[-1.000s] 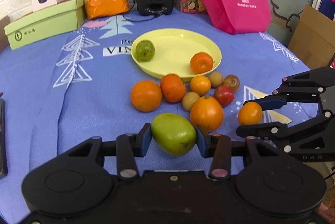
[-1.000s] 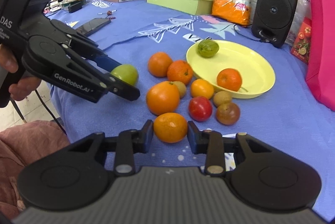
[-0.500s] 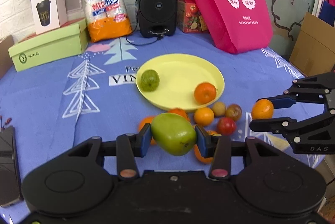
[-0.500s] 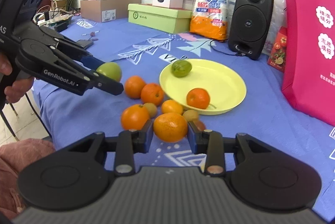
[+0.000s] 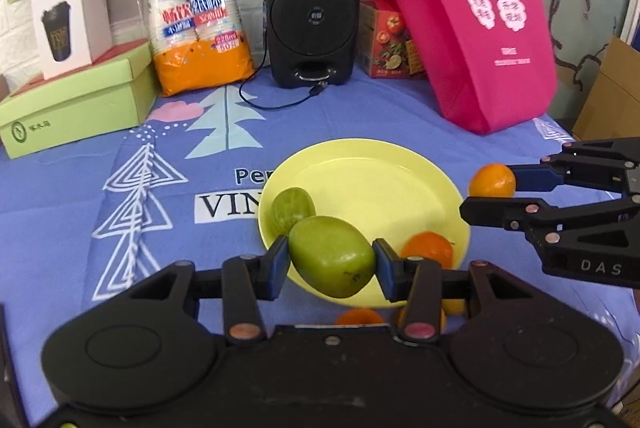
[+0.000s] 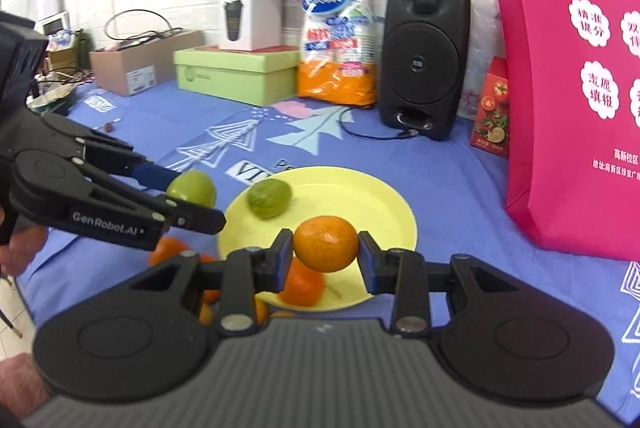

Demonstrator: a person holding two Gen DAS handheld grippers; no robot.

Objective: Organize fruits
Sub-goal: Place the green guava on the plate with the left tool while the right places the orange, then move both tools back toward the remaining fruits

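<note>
Collision risk over the yellow plate (image 5: 400,163): left tool (image 5: 332,260) clamps a green mango (image 5: 332,256), right tool (image 6: 325,260) clamps an orange (image 6: 326,244), both converging.

The right gripper (image 6: 325,256) clamps an orange (image 6: 326,244) above the near rim of the yellow plate (image 6: 384,203). Ahead to its left, the left gripper (image 6: 188,201) grips a green fruit (image 6: 192,187).

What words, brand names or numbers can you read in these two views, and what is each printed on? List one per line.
"GenRobot.AI": side of the left gripper.
"DAS": side of the right gripper.
"VIN" and "Pe", cut off by the yellow plate: blue tablecloth.
Chinese print on the pink bag, orange packet and green box: not legible to me.
</note>
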